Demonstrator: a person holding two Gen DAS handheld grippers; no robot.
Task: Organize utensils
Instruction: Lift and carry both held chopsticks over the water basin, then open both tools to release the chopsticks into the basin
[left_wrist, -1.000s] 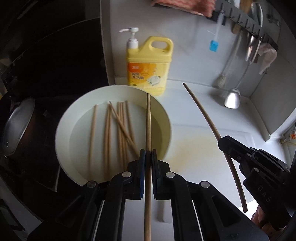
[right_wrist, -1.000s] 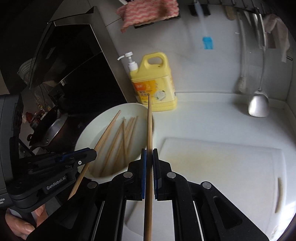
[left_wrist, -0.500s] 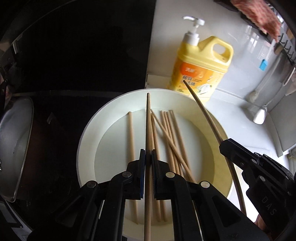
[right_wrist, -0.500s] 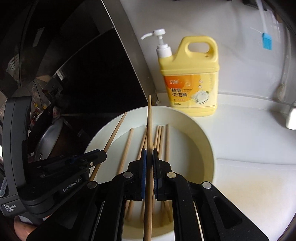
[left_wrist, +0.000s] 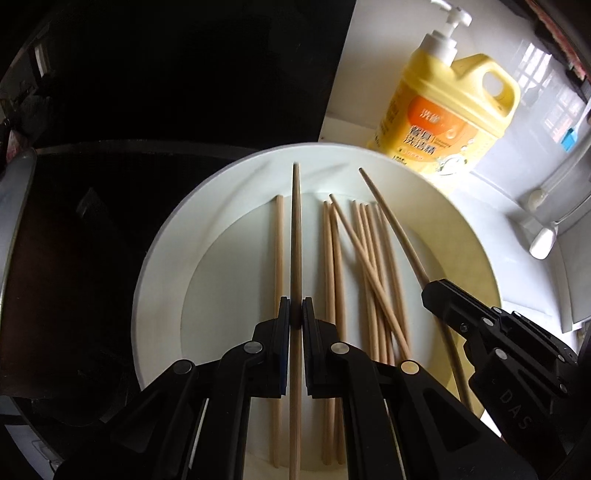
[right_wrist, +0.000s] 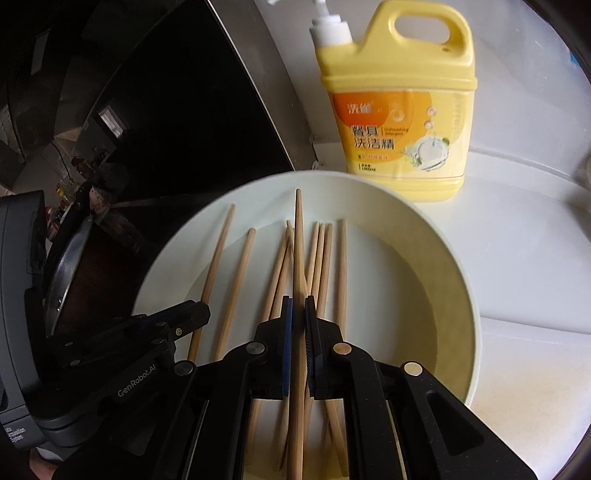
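A white round dish (left_wrist: 162, 236) (right_wrist: 458, 280) holds several loose wooden chopsticks (left_wrist: 334, 266) (right_wrist: 240, 273). My left gripper (left_wrist: 295, 308) is shut on one chopstick (left_wrist: 295, 229), which points forward over the dish's left half. In the left wrist view my right gripper (left_wrist: 428, 291) hangs over the dish's right side with its own chopstick (left_wrist: 388, 225). My right gripper (right_wrist: 299, 306) is shut on that chopstick (right_wrist: 298, 240), held above the pile. The left gripper (right_wrist: 201, 314) shows at the left of the right wrist view, its chopstick (right_wrist: 218, 254) slanting over the dish.
A yellow dish-soap jug (left_wrist: 450, 122) (right_wrist: 399, 110) with a pump stands just behind the dish. A dark stovetop and metal pot (right_wrist: 70, 273) lie to the left. White counter (right_wrist: 524, 240) and a cutting board (right_wrist: 532, 387) spread to the right. Ladles hang at the far right (left_wrist: 543, 240).
Both grippers have come down and leftward from beside the cutting board to over the dish, each still holding its chopstick. The dish and jug look much larger and nearer.
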